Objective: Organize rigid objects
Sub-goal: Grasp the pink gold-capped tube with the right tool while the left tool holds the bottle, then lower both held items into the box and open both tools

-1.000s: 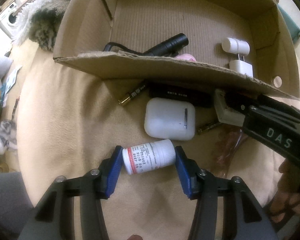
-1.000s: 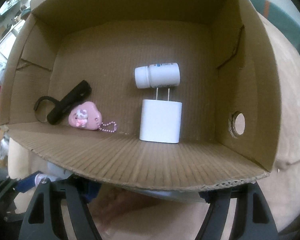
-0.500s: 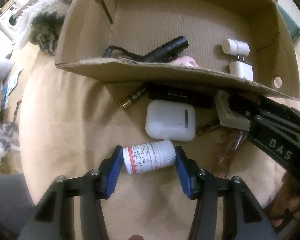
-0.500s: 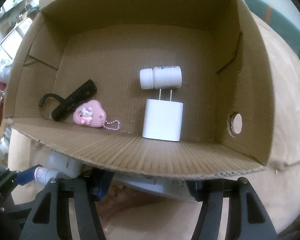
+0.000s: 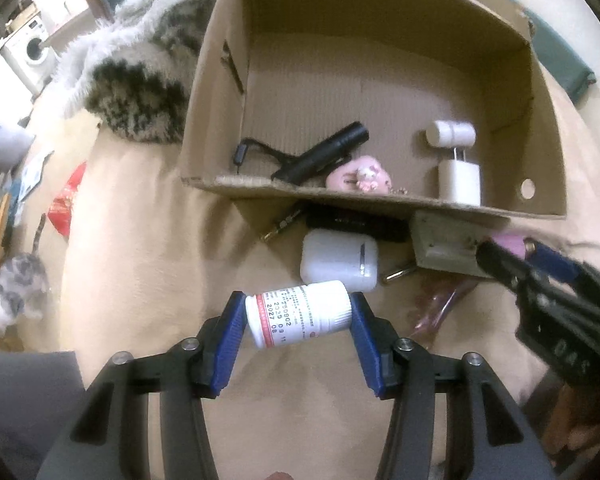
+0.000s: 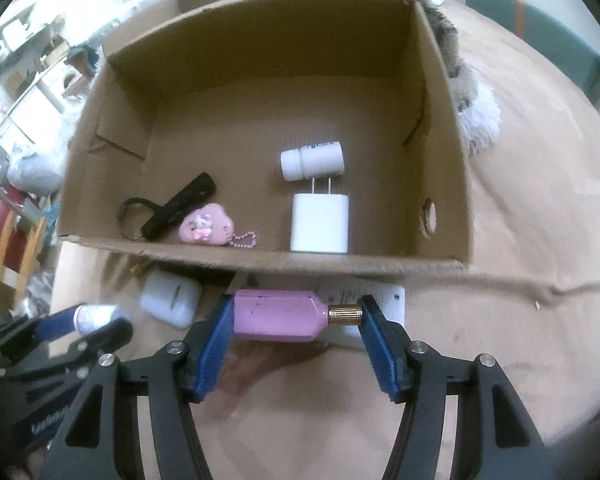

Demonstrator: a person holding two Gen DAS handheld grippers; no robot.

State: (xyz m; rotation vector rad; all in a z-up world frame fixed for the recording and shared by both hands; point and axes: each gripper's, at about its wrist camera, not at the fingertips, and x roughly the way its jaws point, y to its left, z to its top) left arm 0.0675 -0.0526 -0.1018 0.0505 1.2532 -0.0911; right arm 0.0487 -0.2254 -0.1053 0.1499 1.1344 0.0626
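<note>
Both grippers have risen from the beige cover since a second ago, each with a load: the right one, then nosing under the cardboard box's front lip with nothing visible between its fingers, now carries a pink bottle.

At the left gripper the jaws are closed to the length of a white pill bottle, pinched end to end — base on one blue pad, cap on the other. It hangs just in front of the box, above a white earbud case. At the right gripper the jaws grip the pink bottle lengthwise too, base against one pad and gold cap against the other.

Both bottles look rigid and light, probably smooth plastic. An end-to-end hold likely lets them pivot or pop out if tilted; a grip across the body would be surer. The narrow gold cap gives little contact, so that one seems the riskier. Inside the box lie a black flashlight, a pink charm, a white charger and another white bottle.
</note>
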